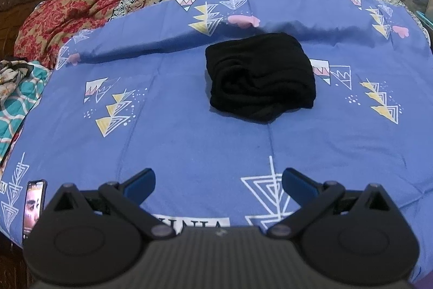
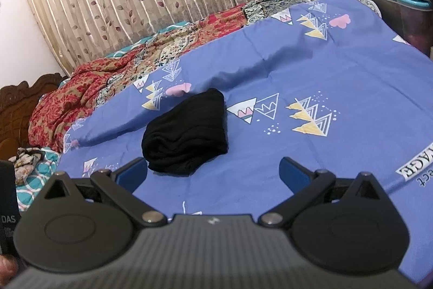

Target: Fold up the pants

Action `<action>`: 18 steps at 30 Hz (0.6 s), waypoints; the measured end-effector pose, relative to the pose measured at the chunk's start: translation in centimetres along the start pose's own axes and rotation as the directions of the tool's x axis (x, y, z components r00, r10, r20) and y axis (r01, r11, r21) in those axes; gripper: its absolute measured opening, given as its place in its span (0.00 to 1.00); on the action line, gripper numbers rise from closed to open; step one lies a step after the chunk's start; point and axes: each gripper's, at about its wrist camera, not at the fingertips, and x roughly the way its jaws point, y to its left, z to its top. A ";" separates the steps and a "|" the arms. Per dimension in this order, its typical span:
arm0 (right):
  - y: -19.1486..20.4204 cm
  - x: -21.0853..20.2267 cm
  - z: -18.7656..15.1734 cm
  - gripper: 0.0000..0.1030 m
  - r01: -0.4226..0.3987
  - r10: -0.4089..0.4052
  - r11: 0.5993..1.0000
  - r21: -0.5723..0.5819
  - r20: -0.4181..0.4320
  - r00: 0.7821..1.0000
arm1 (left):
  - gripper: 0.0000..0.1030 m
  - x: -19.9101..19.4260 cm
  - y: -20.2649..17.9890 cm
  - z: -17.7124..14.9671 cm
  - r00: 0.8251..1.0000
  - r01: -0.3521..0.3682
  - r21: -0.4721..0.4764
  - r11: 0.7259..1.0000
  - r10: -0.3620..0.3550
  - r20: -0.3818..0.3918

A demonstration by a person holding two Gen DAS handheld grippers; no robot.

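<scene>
Above the bedsheet point(image 1: 189, 143), both grippers — left point(image 1: 218, 182), right point(image 2: 213, 171) — spread wide, empty, clear of pants point(image 1: 259, 78).

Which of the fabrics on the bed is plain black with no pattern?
The folded pants on the blue sheet. The sheet has printed triangles, and the red quilt behind is floral.

black pants point(image 1: 259, 78) on blue triangle-patterned sheet point(image 1: 189, 132).
</scene>
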 end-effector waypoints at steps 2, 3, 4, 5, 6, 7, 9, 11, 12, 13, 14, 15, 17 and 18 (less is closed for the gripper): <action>0.1 0.3 0.2 1.00 -0.001 0.001 1.000 -0.010 0.001 1.000 | 1.00 0.3 0.0 0.2 1.000 0.001 -0.005 1.000 -0.001 -0.003; 0.1 0.5 0.3 1.00 -0.001 0.001 1.000 -0.012 0.000 1.000 | 1.00 0.4 0.0 0.3 1.000 -0.001 -0.006 1.000 0.001 -0.003; 0.1 0.7 0.4 1.00 -0.001 0.001 1.000 -0.014 -0.001 1.000 | 1.00 0.6 0.0 0.4 1.000 -0.003 -0.007 1.000 0.003 -0.003; 0.1 1.0 0.4 1.00 0.000 0.000 1.000 -0.015 -0.003 1.000 | 1.00 0.7 0.0 0.5 1.000 -0.004 -0.008 1.000 0.004 -0.003; 0.0 1.2 0.4 1.00 0.002 -0.002 1.000 -0.016 -0.005 1.000 | 1.00 0.9 0.0 0.6 1.000 -0.004 -0.010 1.000 0.004 -0.005; 0.0 1.4 0.4 1.00 0.004 -0.004 1.000 -0.015 -0.008 1.000 | 1.00 1.2 0.0 0.7 1.000 -0.004 -0.013 1.000 0.004 -0.007; -0.1 1.9 0.4 1.00 0.004 -0.005 1.000 -0.012 -0.014 1.000 | 1.00 1.7 0.0 1.0 1.000 -0.004 -0.018 1.000 0.004 -0.012; -0.2 2.4 0.3 1.00 0.008 -0.009 1.000 -0.014 -0.020 1.000 | 1.00 2.3 0.0 1.2 1.000 -0.008 -0.023 1.000 0.007 -0.017; -0.2 2.6 0.2 1.00 0.011 -0.011 1.000 -0.015 -0.024 1.000 | 1.00 2.6 0.1 1.3 1.000 -0.008 -0.028 1.000 0.008 -0.019; -0.3 2.9 0.2 1.00 0.014 -0.015 1.000 -0.014 -0.029 0.999 | 1.00 3.0 0.1 1.5 1.000 -0.009 -0.034 0.999 0.009 -0.023; -0.4 3.1 0.1 1.00 0.017 -0.018 1.000 -0.012 -0.035 0.999 | 1.00 3.2 0.2 1.5 1.000 -0.011 -0.038 0.999 0.010 -0.027; -0.6 3.3 0.1 1.00 0.019 -0.020 1.000 -0.009 -0.040 0.999 | 1.00 3.6 0.3 1.6 0.999 -0.013 -0.040 0.999 0.011 -0.031; -0.8 3.7 0.0 1.00 0.023 -0.024 1.000 -0.003 -0.048 0.999 | 1.00 4.1 0.3 1.8 0.999 -0.019 -0.044 0.999 0.018 -0.037; -0.9 3.9 -0.1 1.00 0.026 -0.026 1.000 -0.003 -0.051 0.998 | 1.00 4.3 0.4 1.9 0.999 -0.021 -0.046 0.999 0.019 -0.037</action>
